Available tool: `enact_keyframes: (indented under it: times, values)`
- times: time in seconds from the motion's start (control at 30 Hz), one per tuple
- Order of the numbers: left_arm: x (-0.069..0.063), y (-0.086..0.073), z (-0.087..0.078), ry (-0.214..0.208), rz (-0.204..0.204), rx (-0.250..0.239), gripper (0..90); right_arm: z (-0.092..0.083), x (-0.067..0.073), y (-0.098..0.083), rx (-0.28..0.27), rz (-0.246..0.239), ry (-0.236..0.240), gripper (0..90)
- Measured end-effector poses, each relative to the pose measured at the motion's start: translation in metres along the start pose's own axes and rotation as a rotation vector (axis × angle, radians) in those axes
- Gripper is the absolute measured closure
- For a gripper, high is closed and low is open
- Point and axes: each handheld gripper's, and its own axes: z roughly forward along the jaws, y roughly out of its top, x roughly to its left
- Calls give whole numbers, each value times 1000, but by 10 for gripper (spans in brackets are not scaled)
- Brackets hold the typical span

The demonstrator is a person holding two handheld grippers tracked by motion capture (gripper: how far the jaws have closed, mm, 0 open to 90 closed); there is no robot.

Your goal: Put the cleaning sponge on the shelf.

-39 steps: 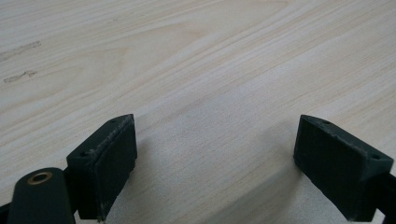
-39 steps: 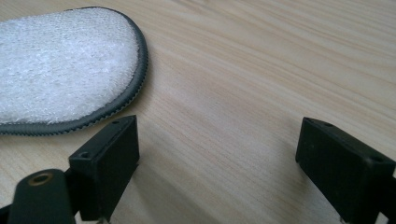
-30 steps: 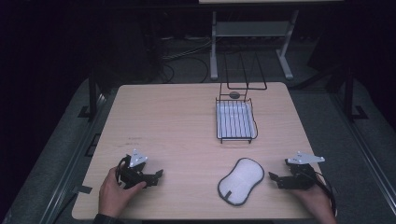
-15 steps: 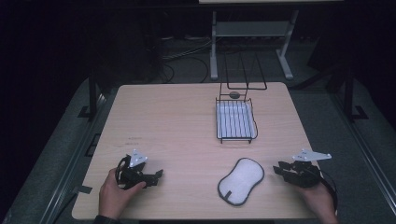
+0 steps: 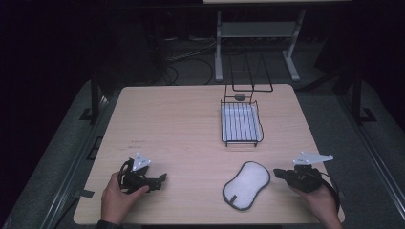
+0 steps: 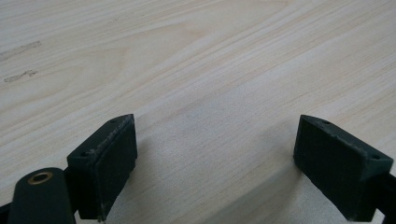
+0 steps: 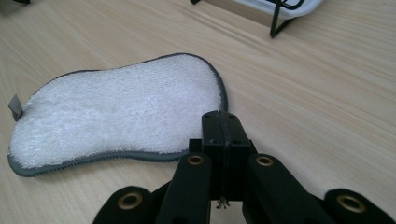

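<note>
White terry, edged in grey, makes up the scrubbing pad (image 5: 246, 185) that lies flat on the pale wooden surface (image 5: 181, 129), and everything else is best placed from it. The right claw (image 5: 281, 174) sits just beside the pad's near right edge, low over the wood; in the right gripper view its two jaws are pressed flat together with nothing between them, tips hovering at the pad's rim (image 7: 140, 156). The left claw (image 5: 161, 178) is well apart from the pad, on its far left side, jaws spread wide over bare wood and holding nothing, as the left gripper view shows.

My worry is the closed right claw. If it goes at the pad as it is, it will likely just nudge the soft thing along the smooth wood instead of gripping it. The pad is thin and lies flush, so even opened jaws may scrape the wood and catch only the grey binding, which could slip free on lifting. The small grey tab (image 7: 15, 107) sits at the pad's far end from that claw, awkward to reach.

Beyond the pad stands a wire rack with a white tray (image 5: 241, 124); a limp pad carried that way could droop and snag on the black wires.
</note>
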Motion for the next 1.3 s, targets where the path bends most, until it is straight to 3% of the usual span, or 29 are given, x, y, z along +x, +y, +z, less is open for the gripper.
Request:
enact_keyframes:
  times: [0.43, 0.73, 1.3]
  values:
    - [0, 0, 0, 0, 0, 0, 127, 13, 8, 9, 15, -21, 42, 899]
    - [0, 0, 0, 0, 0, 0, 127, 26, 7, 11, 66, -17, 31, 899]
    - [0, 0, 0, 0, 0, 0, 127, 34, 4, 16, 67, -23, 17, 899]
